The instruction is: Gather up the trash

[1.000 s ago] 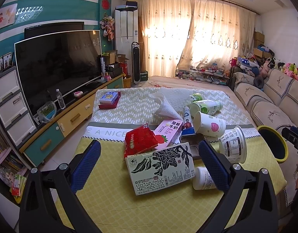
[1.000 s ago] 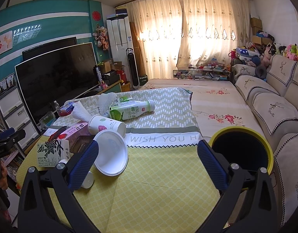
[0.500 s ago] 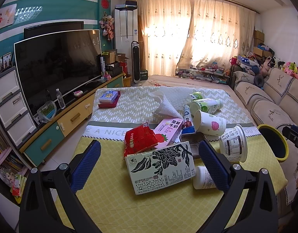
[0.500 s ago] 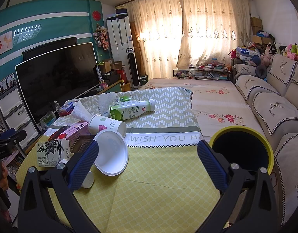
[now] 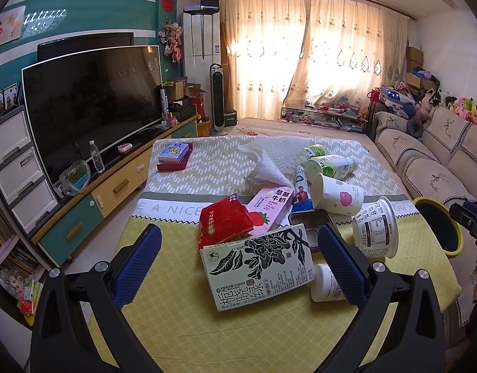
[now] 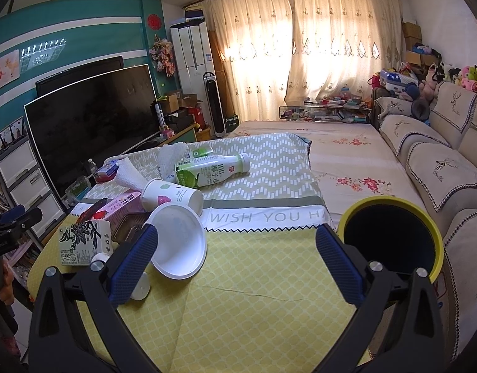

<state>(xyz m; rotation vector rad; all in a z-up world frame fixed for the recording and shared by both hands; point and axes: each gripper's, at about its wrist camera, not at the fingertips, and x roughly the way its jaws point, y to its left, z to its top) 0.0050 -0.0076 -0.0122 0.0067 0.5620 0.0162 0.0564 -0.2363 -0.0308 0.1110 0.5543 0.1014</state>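
Blue-padded fingers of the left hand-held gripper [image 5: 238, 259] are spread wide, a green tea carton [image 5: 258, 269] lying between them on the yellow surface [image 5: 163, 320]; right hand-held gripper [image 6: 236, 259] also spread, empty, white bowl [image 6: 179, 245] beyond its left finger, yellow-rimmed bin [image 6: 390, 239] just right.

Teal striped wall [image 5: 82, 3] behind dark television [image 5: 92, 99], sunlit cream curtains [image 5: 316, 56] at far end, beige sofa [image 6: 437, 168] along right wall.

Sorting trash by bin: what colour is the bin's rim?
Yellow, around a dark inside; the bin shows best in the right wrist view.
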